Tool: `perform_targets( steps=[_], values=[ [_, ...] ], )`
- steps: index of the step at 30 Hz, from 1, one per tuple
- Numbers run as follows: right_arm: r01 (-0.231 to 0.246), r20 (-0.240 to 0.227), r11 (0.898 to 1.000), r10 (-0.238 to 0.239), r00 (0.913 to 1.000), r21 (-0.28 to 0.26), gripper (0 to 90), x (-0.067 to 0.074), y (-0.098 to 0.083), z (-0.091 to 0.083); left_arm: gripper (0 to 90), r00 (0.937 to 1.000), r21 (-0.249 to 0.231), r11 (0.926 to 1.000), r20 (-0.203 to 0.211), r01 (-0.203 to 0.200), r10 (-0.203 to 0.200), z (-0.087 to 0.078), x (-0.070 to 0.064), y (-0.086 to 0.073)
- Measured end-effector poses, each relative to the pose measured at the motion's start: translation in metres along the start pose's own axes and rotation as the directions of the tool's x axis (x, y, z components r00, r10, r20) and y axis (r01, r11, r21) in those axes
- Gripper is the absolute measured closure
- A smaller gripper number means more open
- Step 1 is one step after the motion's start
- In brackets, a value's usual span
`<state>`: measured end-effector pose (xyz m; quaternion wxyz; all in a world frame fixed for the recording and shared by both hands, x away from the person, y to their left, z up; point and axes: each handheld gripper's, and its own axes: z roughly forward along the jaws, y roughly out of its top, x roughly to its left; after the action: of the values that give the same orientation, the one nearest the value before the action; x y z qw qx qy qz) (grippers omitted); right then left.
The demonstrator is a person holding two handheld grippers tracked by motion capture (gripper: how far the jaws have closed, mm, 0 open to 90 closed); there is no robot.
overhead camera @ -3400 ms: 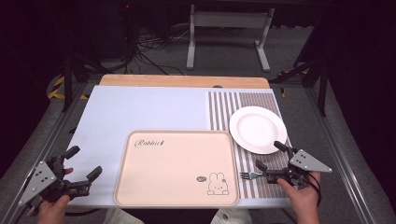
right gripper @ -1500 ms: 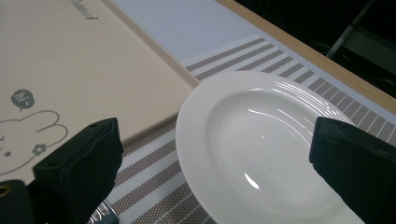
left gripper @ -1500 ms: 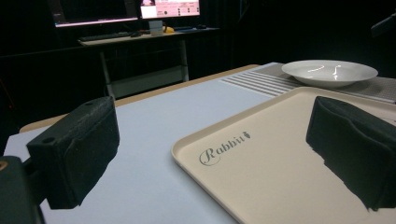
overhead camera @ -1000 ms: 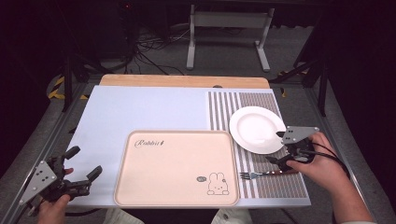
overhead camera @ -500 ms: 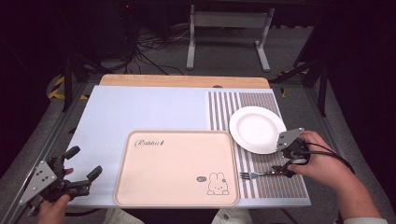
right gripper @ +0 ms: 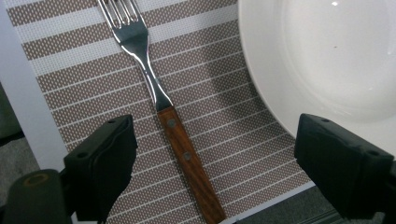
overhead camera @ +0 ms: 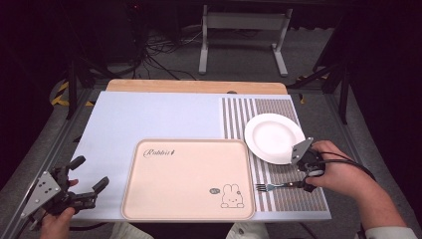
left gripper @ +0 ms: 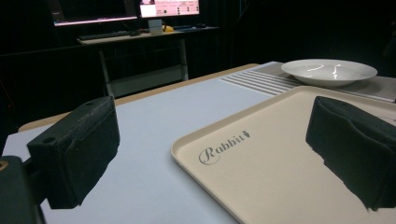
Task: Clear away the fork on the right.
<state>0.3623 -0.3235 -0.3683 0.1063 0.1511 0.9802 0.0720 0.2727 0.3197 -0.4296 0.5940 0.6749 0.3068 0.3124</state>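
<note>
A fork [overhead camera: 276, 187] with a wooden handle [right gripper: 182, 149] lies on the striped placemat [overhead camera: 259, 114], tines pointing toward the beige tray [overhead camera: 164, 199]. My right gripper [overhead camera: 302, 185] hovers over the handle's end. Its jaws [right gripper: 215, 128] stand wide and have just closed a little, with the handle between them untouched. The white plate [right gripper: 317, 56] sits close beside the right jaw. My left gripper [overhead camera: 90, 173] rests open at the table's near left corner, beside the tray [left gripper: 280, 163], with nothing between its jaws [left gripper: 212, 112].
The white plate [overhead camera: 273, 137] stands on the placemat just behind the right hand. A pale blue mat [overhead camera: 149, 119] covers the table. The table's near edge lies right beneath the fork's handle. A metal stand [overhead camera: 244, 35] and cables sit beyond the table.
My right gripper has come down from beside the plate's edge toward the fork's handle. The left gripper has stayed where it was.
</note>
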Motion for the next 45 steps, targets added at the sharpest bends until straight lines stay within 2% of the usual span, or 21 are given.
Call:
perform_targets(
  steps=[2,11,15,21,22,24,28,33,36,45],
  values=[
    [0.009,-0.012,0.999,-0.009,0.9999,0.034,14.6,0.000,0.001,0.004,3.6,1.0000,0.001,1.0000,0.001,-0.001,0.001,0.000,0.000,0.000],
    [0.031,-0.072,0.995,-0.024,0.9972,0.099,17.3,0.001,-0.001,0.015,3.6,1.0000,0.002,1.0000,0.001,0.000,0.000,0.000,0.000,0.000],
    [0.025,-0.085,0.994,-0.016,0.9963,0.103,16.8,0.000,-0.002,0.018,3.6,1.0000,0.002,1.0000,0.000,0.001,-0.001,0.000,0.000,0.000],
    [-0.013,-0.076,0.997,0.019,0.9969,0.079,11.5,0.000,-0.004,0.020,3.6,1.0000,0.003,1.0000,0.001,0.000,0.000,0.000,0.000,0.000],
    [-0.031,-0.076,0.997,0.036,0.9965,0.067,11.5,0.000,-0.005,0.021,3.6,1.0000,0.004,1.0000,0.001,-0.001,0.001,0.000,0.000,0.000],
    [-0.036,-0.075,0.997,0.041,0.9963,0.065,13.3,0.001,-0.006,0.023,3.6,1.0000,0.002,1.0000,0.000,0.001,-0.001,0.000,0.000,0.000],
    [-0.005,-0.083,0.996,0.012,0.9965,0.085,22.8,0.002,-0.008,0.026,3.6,1.0000,0.003,1.0000,0.000,0.000,0.000,0.000,0.000,0.000],
    [0.047,-0.102,0.994,-0.037,0.9941,0.099,42.6,0.001,-0.008,0.030,3.6,1.0000,0.003,1.0000,0.000,0.001,-0.001,0.000,0.000,0.000],
    [0.083,-0.124,0.990,-0.070,0.9899,0.110,50.1,0.002,-0.008,0.034,3.6,1.0000,0.004,1.0000,0.000,0.001,-0.001,0.000,0.000,0.000],
    [0.129,-0.150,0.983,-0.109,0.9826,0.133,67.5,0.003,-0.006,0.042,3.6,1.0000,0.009,1.0000,-0.001,-0.003,0.003,0.000,0.000,-0.001]
  ],
)
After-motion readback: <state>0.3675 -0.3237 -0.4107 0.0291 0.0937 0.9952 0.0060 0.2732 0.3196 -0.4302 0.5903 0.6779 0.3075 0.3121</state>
